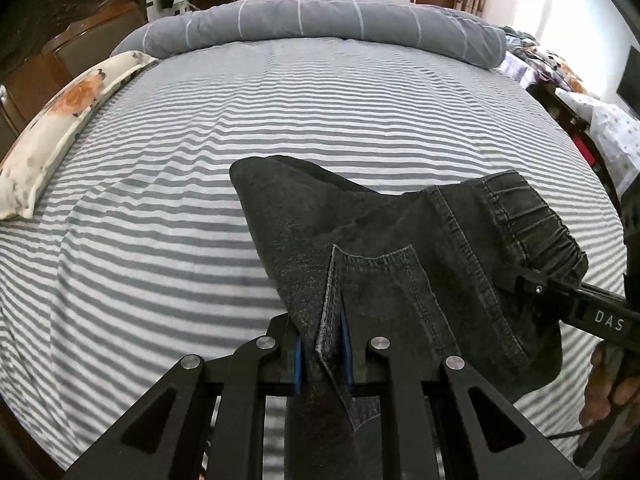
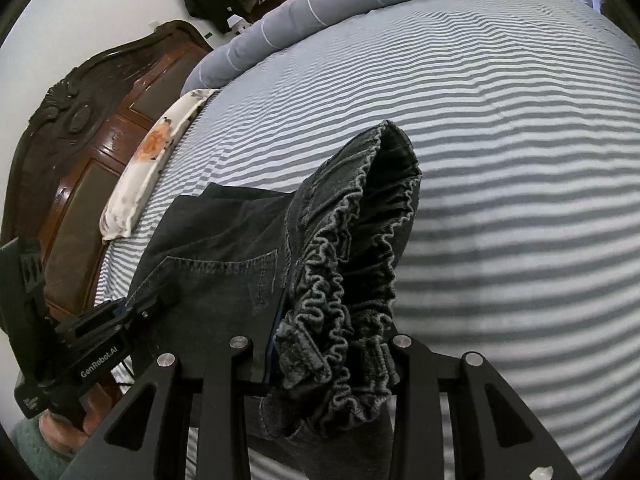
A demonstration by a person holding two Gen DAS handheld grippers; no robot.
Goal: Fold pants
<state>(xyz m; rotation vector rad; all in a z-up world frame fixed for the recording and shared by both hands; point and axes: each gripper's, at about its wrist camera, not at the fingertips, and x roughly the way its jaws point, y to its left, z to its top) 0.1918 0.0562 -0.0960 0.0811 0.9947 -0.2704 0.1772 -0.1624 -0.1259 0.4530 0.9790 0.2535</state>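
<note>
A: Hanging above the striped bed, the pants are slung between two tongs. The left tongs pinch denim at the pocket's edge; the right tongs grip the bunched elastic waistband.

B: Where might it fail?

A: Likely at the left. Its blue pads hold only a thin flap beside the seam, and the cloth's weight could drag it free if the hands pull apart.

B: And the right side?

A: That bite looks fuller, but the gathered waistband is springy; part of it could creep out, leaving the top edge skewed.

B: Anything on the bed itself?

A: The pillow and rolled quilt lie well apart. The greater risk is that the cloth sags in the middle and lands creased, spoiling the fold.
</note>
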